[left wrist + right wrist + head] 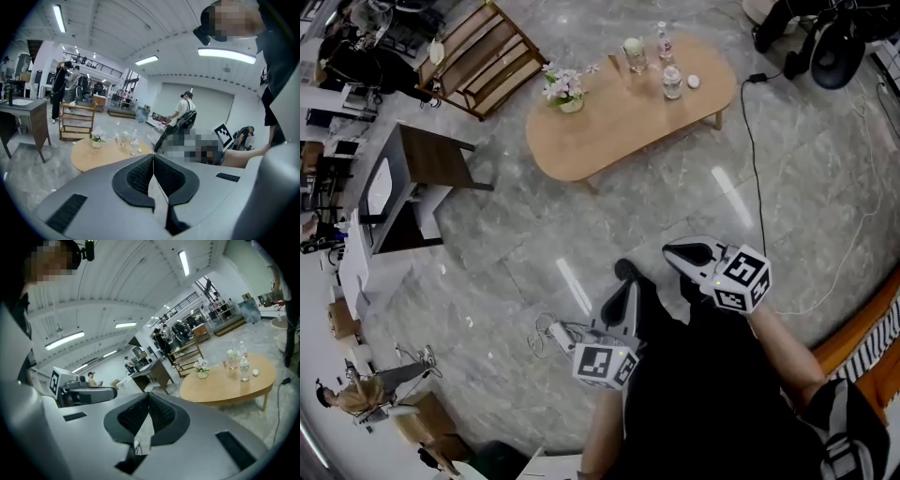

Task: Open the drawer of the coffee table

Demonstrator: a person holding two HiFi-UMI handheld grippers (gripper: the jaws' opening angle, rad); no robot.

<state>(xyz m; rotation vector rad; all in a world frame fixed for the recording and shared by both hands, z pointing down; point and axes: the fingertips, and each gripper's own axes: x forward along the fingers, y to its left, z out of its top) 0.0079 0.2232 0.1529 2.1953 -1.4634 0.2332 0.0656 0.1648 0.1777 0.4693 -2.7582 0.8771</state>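
Coffee table [609, 131] in the upper centre of the frame, well apart from both tongs; no drawer to see from here. At lower centre, left gripper [623, 274] and right gripper [670, 249] closed and empty, probably because nothing is within reach yet.

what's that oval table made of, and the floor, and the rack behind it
Oval table: looks like light wood or wood veneer with a matte finish; even tan top, slim legs. Floor: grey stone or stone-look tile, polished; it shows veining and reflected light streaks. Rack: probably brown wood, going by its slatted shelves.
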